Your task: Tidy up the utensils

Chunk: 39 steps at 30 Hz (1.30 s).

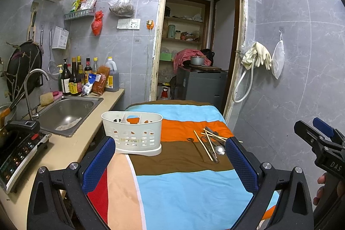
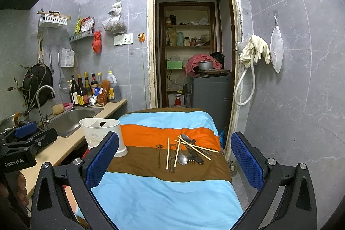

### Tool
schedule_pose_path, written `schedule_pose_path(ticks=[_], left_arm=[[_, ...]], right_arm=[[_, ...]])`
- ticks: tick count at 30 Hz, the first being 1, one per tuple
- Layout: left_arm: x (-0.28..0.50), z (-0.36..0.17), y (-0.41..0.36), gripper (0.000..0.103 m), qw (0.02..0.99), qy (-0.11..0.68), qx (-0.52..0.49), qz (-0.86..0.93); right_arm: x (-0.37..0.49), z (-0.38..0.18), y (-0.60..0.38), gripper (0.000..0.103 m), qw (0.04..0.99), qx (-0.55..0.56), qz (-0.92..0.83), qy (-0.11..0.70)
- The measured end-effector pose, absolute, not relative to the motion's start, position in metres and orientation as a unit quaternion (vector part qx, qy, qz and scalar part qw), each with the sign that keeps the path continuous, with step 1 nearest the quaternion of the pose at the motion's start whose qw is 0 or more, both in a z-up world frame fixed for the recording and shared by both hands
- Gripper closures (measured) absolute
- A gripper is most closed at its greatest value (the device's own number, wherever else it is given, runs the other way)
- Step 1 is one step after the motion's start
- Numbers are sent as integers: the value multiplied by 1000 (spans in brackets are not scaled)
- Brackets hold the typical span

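Note:
A white slotted utensil holder [image 1: 132, 133] [image 2: 102, 135] stands empty at the left edge of the striped cloth table [image 1: 183, 186] [image 2: 168, 193]. A loose pile of utensils [image 1: 210, 142] [image 2: 185, 151] lies on the brown and orange stripes: several wooden chopsticks, a metal spoon [image 1: 220, 150] [image 2: 182, 159], a dark-handled piece and a thin long-handled spoon [image 1: 195, 148] [image 2: 159, 154]. My left gripper [image 1: 170, 163] hovers open over the near part of the table, short of both. My right gripper [image 2: 174, 163] is open too, facing the pile from a distance.
A beige counter with a steel sink [image 1: 66, 111] [image 2: 71, 118], bottles [image 1: 75, 79] and a black cooker [image 1: 17, 150] runs along the left. Behind the table are an open doorway [image 1: 194, 36] and a grey tiled wall with hanging gloves [image 2: 256, 51].

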State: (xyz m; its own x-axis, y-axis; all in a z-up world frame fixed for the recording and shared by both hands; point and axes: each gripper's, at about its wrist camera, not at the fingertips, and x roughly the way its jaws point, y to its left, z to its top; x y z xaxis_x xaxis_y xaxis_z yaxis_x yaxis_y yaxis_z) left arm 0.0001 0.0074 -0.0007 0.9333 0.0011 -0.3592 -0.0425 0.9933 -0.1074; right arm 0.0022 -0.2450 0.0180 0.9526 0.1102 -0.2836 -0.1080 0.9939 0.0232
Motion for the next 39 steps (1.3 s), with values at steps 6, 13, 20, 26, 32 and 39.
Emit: schedule_pose_path(ticks=[6,13,20,26,32,39], left_arm=[[0,-1,7,1,981,183,-57,11],[0,-2,8,1,981,183,-58,10],[0,-2,8,1,981,183,-57,10],[1,-4,7,1,982,182,-54,9],[6,-12,8,1,982,183,-50,6],[9,-9,8,1,981,186,-48,0]], right_arm=[[3,17,-240,1,988,4,55,144],[3,16,-241,1,988,4,55,144],[5,14,-234,1,988,5,55,145],[6,15,-234,1,988,5,55,145],[9,13,-224,1,988,7,55,146],[12,8,-217,1,987,14,52,149]])
